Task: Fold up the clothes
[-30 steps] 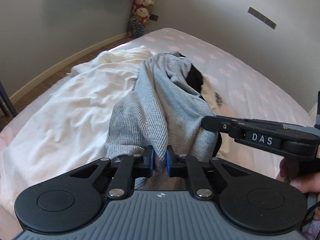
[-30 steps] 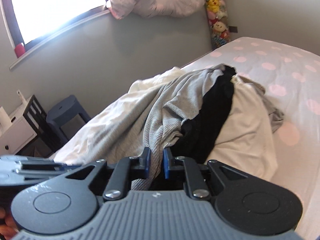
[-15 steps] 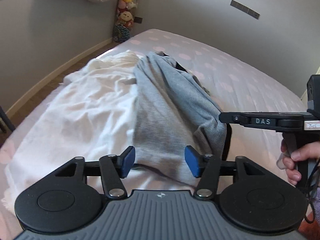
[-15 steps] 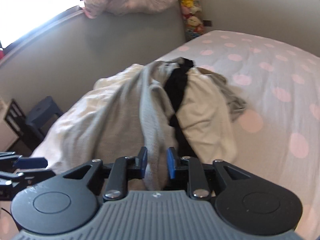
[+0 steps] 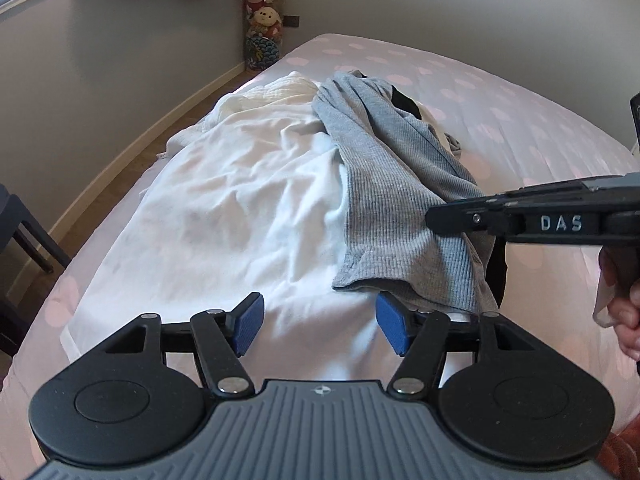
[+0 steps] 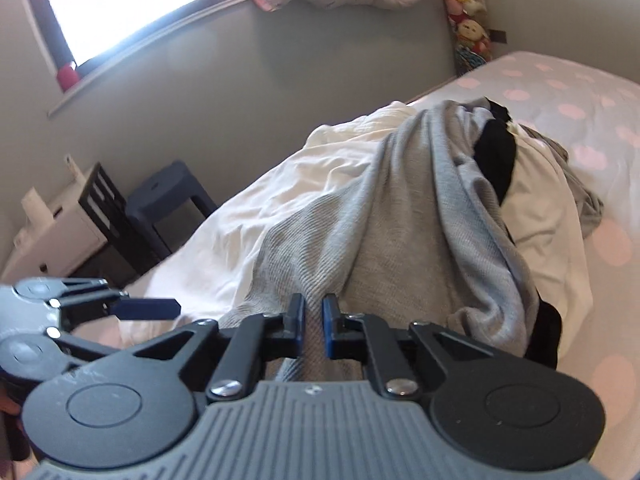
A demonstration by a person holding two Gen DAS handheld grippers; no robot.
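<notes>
A grey ribbed garment lies draped over a crumpled white cloth on the bed, with a black garment under its far end. My left gripper hovers at the garment's near hem. Its jaws are opening wide, with only white cloth below and nothing between them. In the right wrist view my right gripper is closing on a fold of the grey garment, which runs between the narrow pads. The right gripper also reaches in from the right in the left wrist view. The left gripper shows at lower left.
The bed has a pale sheet with pink dots. A dark stool and a white cabinet stand beside it by the wall. Plush toys fill the far corner. A person's hand holds the right gripper's handle.
My left gripper let go of the grey garment and spread wide. The garment sank flatter onto the white cloth. My right gripper loosened briefly, then narrowed again on the grey fabric.
</notes>
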